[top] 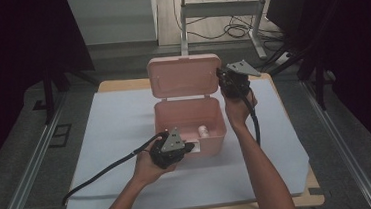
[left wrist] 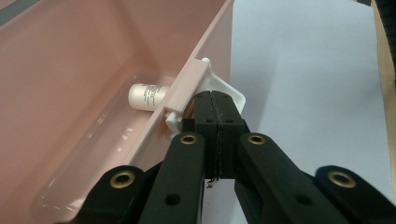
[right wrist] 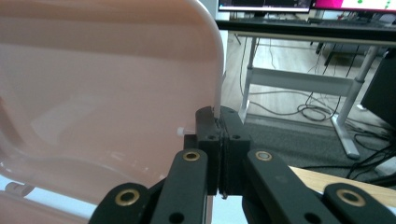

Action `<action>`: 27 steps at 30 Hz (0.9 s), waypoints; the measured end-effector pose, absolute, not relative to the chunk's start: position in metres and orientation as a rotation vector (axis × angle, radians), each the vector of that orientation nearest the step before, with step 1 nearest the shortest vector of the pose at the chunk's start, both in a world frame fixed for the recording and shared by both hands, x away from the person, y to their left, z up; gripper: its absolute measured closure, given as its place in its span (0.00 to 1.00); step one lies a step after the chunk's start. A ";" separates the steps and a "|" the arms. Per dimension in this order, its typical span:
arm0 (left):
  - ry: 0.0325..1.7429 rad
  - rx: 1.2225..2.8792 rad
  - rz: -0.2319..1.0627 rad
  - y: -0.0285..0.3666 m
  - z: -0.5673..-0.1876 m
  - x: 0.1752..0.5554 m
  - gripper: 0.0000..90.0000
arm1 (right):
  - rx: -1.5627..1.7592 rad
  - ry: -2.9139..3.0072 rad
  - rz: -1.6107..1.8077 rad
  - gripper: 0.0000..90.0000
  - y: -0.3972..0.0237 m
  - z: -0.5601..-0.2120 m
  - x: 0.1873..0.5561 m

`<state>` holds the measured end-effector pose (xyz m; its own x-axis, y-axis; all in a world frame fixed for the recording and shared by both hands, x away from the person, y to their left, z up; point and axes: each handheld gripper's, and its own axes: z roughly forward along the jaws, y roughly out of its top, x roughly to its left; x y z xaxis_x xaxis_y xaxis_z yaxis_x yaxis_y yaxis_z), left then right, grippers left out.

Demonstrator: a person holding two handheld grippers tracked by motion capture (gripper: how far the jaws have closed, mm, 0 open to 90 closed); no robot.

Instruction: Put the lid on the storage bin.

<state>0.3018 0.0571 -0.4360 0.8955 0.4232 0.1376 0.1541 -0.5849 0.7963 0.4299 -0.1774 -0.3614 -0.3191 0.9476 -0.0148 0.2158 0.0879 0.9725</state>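
Pink box (top: 189, 119) open on white mat (top: 116, 140), lid (top: 185, 77) upright. Lid's right edge pinched by clenched right gripper (right wrist: 219, 119). White latch (left wrist: 224, 91) at box's front wall, touching tips of left gripper (left wrist: 215, 100), clenched. Small bottle (left wrist: 147, 96) inside, beyond left gripper.

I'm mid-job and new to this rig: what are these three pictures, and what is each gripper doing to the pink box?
A person works at a table with a two-jaw gripper in each hand. The high view looks down from above. The other two pictures come from cameras riding on each gripper. On the white mat stands an open pink box with a small white bottle lying inside. The left gripper is shut, its tips at the white latch on the box's front wall. The right gripper is shut on the edge of the raised lid.
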 end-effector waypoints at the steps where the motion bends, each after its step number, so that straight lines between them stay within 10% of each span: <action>1: 0.413 2.191 0.396 0.057 -0.436 0.302 1.00 | 1.161 1.640 1.284 0.99 -0.177 -0.362 0.428; 27: 0.415 2.188 0.396 0.057 -0.436 0.302 1.00 | 1.071 1.673 1.307 0.96 -0.188 -0.372 0.398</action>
